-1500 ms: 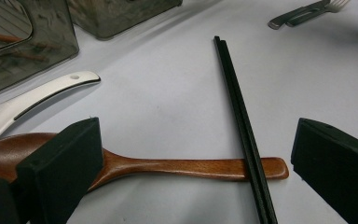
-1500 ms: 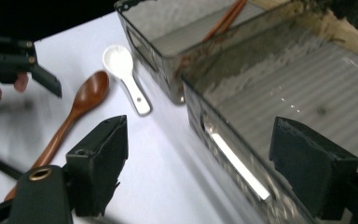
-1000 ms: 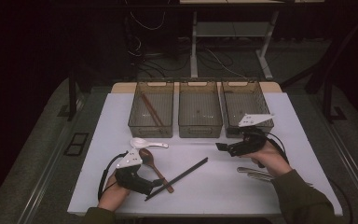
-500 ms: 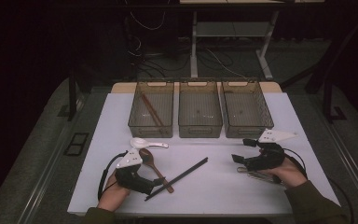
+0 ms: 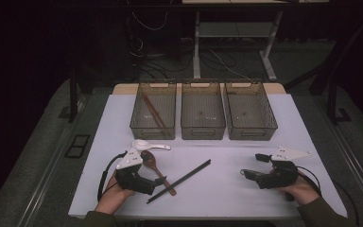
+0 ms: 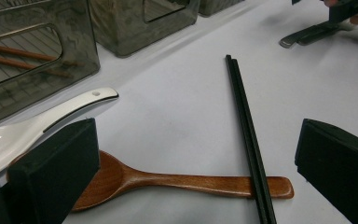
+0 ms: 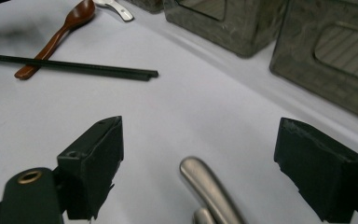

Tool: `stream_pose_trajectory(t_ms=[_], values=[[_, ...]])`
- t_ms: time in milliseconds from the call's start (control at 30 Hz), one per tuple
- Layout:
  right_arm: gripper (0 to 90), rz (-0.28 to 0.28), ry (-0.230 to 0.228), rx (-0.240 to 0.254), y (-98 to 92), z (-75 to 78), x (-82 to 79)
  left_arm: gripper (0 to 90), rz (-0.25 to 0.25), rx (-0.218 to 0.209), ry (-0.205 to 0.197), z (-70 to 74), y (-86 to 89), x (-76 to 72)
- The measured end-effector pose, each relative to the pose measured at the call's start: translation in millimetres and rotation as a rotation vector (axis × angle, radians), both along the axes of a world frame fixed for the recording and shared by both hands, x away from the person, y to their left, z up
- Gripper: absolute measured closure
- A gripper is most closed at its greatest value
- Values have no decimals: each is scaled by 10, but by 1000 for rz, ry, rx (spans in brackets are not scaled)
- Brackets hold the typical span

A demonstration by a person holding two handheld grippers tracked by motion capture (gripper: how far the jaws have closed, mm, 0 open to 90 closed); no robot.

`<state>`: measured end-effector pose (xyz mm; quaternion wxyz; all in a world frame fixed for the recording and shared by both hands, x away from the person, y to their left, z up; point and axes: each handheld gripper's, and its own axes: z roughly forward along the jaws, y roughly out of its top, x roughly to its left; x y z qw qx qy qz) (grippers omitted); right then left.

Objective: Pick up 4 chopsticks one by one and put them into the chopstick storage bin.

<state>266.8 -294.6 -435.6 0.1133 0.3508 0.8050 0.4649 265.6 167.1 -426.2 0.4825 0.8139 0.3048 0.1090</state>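
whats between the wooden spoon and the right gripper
In the high view, the black chopsticks cross the wooden spoon; then bare white table up to the right gripper.

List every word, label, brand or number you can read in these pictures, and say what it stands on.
None can be read. The three bins, the black chopsticks, the wooden spoon, the white spoon, the metal handle and both grippers' jaws bear no visible text.

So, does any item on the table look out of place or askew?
Slightly: the pair of black chopsticks lies slantwise across the handle of the brown wooden spoon, resting on it, in front of the open left gripper. Nothing looks spilled or damaged.
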Motion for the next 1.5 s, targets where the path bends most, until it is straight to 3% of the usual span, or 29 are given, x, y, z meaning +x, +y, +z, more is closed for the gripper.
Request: stream_pose_trajectory(t_ms=[333, 500, 800, 867, 1167, 1500], values=[[157, -11, 14, 2, -138, -64, -128, 0, -22, -16, 10, 25, -103, 36], [157, -8, 17, 2, -134, -68, -116, 0, -37, 10, 12, 36, -187, 76], [157, 6, 20, 1, -109, -74, -118, 81, -49, 0, 14, 55, -294, 159], [157, 5, 18, 1, -102, -77, -121, 133, -64, -4, 14, 61, -327, 179], [156, 10, 5, -25, -61, -86, -124, 145, -97, 28, 26, 58, -519, 269], [157, 1, 33, -29, -74, -77, -93, 197, -130, 40, 40, 50, -703, 395]])
